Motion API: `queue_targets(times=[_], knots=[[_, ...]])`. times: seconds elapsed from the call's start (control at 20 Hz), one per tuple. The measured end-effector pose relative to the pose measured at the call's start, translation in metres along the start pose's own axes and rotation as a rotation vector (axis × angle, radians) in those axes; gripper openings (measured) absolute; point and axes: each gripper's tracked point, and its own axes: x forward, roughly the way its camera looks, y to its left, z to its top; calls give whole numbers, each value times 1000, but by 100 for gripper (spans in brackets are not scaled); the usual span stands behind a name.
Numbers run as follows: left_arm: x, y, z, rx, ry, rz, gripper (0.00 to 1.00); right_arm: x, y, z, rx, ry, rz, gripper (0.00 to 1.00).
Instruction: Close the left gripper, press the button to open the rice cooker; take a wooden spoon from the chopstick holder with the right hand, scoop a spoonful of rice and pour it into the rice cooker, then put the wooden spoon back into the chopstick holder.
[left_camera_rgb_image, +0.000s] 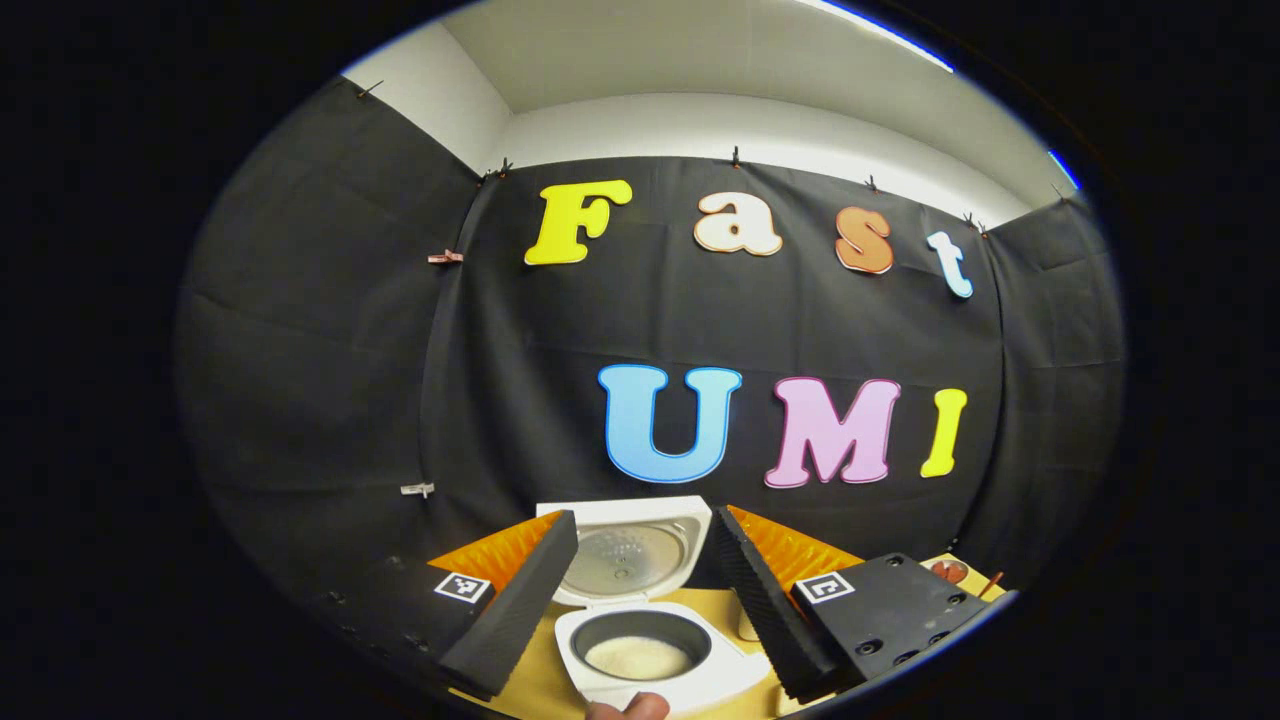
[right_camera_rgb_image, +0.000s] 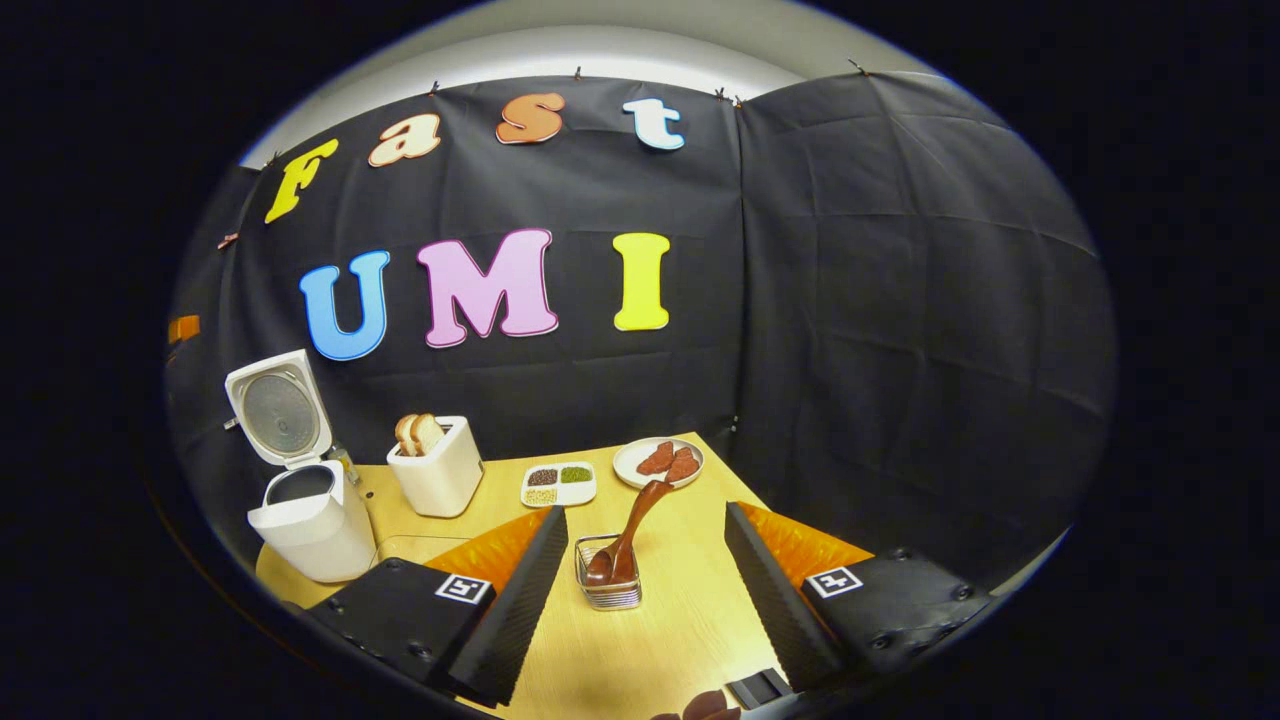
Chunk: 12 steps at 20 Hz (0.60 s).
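My right tool (right_camera_rgb_image: 640, 600), released, faces the spoon (right_camera_rgb_image: 628, 545) at 12 o'clock: light, stiff; grip its leaning handle.

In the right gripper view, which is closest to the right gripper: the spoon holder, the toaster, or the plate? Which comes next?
1. Metal wire chopstick holder with brown wooden spoons, straight ahead between the jaws.
2. White toaster holding bread slices, farther back, left.
3. White round plate of reddish food, at the table's far edge.

Your right tool (right_camera_rgb_image: 640, 600) is facing bare surface (right_camera_rgb_image: 680, 620) around the chopstick holder (right_camera_rgb_image: 609, 585); the toaster (right_camera_rgb_image: 437, 470) and dish tray (right_camera_rgb_image: 559, 484) are standing well behind, while the rice cooker (right_camera_rgb_image: 310, 525), lid raised, is crowding the left edge.
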Motion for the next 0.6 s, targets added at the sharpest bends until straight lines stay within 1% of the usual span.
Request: queue_targets(times=[0.1, 0.15, 0.35, 0.5, 0.6], knots=[[43, 4, -1, 4, -4, 8, 97, -7, -7, 7, -5, -19, -30, 98], [63, 6, -5, -4, 4, 9, 95, -11, -11, 8, -2, -24, -47, 98], [146, 10, -22, -74, 24, 18, 95, -28, -34, 3, -8, -22, -134, 98], [204, 20, -42, -53, 61, 45, 95, -45, -50, 0, -1, -28, -205, 98], [237, 26, -63, -31, 116, 64, 95, -58, -56, -10, -8, -15, -242, 98]])
